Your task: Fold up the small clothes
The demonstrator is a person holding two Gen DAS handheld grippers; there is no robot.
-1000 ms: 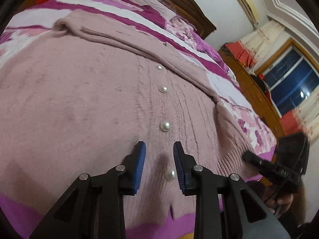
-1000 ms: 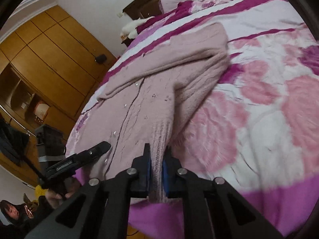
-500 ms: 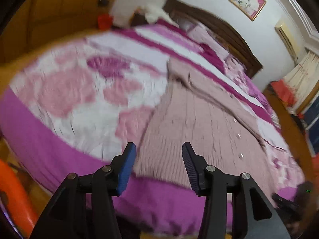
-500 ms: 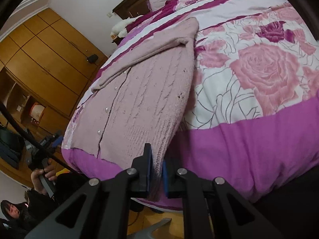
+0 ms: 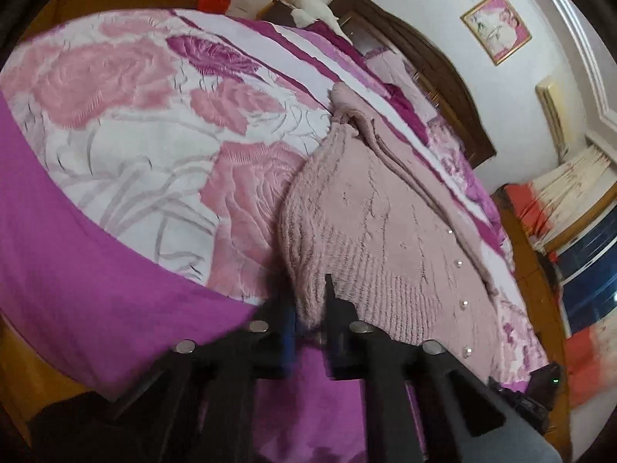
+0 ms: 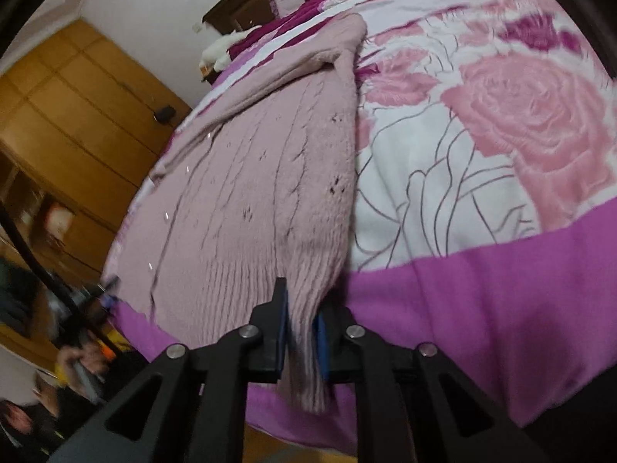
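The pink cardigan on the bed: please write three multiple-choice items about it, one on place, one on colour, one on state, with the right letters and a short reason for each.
1. Where does the pink cardigan lie?
A. on the floral bedspread
B. on the floor
C. on a chair

2. What colour is the band along the bedspread's near edge?
A. green
B. magenta
C. grey

3. What is the right hand-held gripper doing?
A. it is wide open above the bed
B. it holds a pillow
C. it has the cardigan's ribbed hem between its pads

Answers:
1 A, since the knit is spread flat over the rose print.
2 B, seen in both wrist views.
3 C, since the hem runs down between the blue pads. The left hand-held gripper pinches the other hem corner.
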